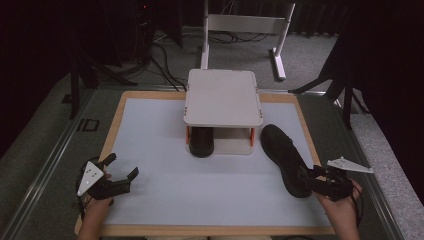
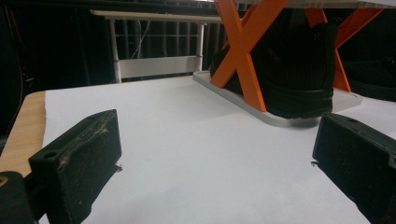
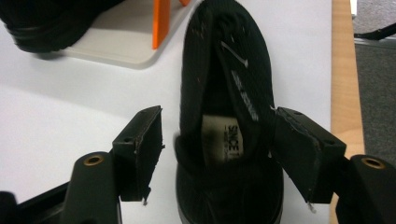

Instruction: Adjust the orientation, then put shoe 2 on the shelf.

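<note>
Right tool [image 3: 217, 154]: we see its jaws spread around the heel of the shoe [image 3: 224, 93]; one pad sits at the shoe's side, the other stands clear.
Shoe: lies on the tabletop [image 1: 165, 165] near its right edge, just beside the rack [image 1: 223, 97]; its heel end is cut off in the right gripper view.
Second shoe [image 1: 201, 141]: under the rack, mostly hidden.
Left tool [image 1: 121, 172]: spread, holding nothing.

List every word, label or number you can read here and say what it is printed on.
"SINCE 1": on the pale insole label inside the black shoe; the rest is cut off.
White lettering on the shoe's tongue: too blurred to read.
Nothing else bears text.
</note>
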Action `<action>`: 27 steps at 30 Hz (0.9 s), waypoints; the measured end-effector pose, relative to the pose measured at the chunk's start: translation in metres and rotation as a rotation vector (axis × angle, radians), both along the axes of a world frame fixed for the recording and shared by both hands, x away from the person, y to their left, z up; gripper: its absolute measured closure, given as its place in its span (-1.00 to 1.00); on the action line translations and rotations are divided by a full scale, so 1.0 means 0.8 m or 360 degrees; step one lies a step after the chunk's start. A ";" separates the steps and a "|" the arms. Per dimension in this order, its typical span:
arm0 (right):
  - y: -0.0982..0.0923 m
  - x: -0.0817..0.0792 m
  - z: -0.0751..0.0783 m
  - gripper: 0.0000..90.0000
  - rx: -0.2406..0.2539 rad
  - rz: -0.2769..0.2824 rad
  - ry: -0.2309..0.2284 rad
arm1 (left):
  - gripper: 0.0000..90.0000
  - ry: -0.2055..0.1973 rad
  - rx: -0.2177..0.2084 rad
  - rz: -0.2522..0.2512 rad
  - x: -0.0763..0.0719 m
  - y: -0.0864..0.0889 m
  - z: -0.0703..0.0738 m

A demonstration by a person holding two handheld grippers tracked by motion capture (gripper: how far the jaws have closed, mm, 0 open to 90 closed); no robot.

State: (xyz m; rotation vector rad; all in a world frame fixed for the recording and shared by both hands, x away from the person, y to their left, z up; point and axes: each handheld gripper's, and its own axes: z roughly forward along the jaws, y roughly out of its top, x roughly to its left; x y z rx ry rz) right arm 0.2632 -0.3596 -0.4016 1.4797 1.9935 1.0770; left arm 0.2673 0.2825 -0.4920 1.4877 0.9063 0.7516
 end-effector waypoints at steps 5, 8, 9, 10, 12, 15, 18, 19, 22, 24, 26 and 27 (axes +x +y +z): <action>0.002 0.001 -0.031 -0.15 0.0007 -0.0059 -0.0019 | -0.96 0.0001 -0.0003 -0.0002 0.000 0.000 0.000; 0.005 0.000 -0.041 -0.03 -0.0029 -0.0098 -0.0078 | -0.96 0.0001 -0.0004 -0.0003 0.000 0.001 0.000; 0.005 0.000 -0.043 0.00 -0.0033 -0.0098 -0.0094 | -0.96 -0.0001 -0.0005 -0.0002 0.000 0.001 0.000; 0.005 0.000 -0.046 0.07 -0.0023 -0.0113 -0.0103 | -0.96 -0.0002 -0.0005 -0.0001 0.000 0.001 0.000; 0.006 -0.001 -0.050 0.21 -0.0023 -0.0140 -0.0125 | -0.96 -0.0004 -0.0003 0.0002 0.000 0.000 0.000; 0.008 -0.002 -0.055 0.41 -0.0023 -0.0165 -0.0143 | -0.96 -0.0003 -0.0005 0.0004 0.000 0.000 0.000; 0.016 -0.003 -0.051 0.77 -0.0046 -0.0153 -0.0150 | -0.96 -0.0006 -0.0005 0.0007 -0.001 0.000 0.000; 0.016 -0.003 -0.050 0.80 -0.0027 -0.0140 -0.0151 | -0.96 -0.0005 -0.0005 0.0007 -0.001 0.000 0.000; 0.018 -0.003 -0.044 0.84 -0.0008 -0.0148 -0.0176 | -0.96 -0.0001 -0.0012 0.0005 0.000 0.001 0.000; 0.019 -0.006 -0.036 0.87 -0.0007 -0.0150 -0.0215 | -0.96 0.0001 -0.0012 0.0005 0.000 0.001 0.000; 0.019 -0.010 -0.027 0.89 0.0023 -0.0158 -0.0245 | -0.96 0.0001 -0.0010 0.0006 0.000 0.001 0.000; 0.019 -0.012 -0.023 0.89 0.0028 -0.0156 -0.0261 | -0.96 0.0000 -0.0010 0.0006 0.000 0.001 0.000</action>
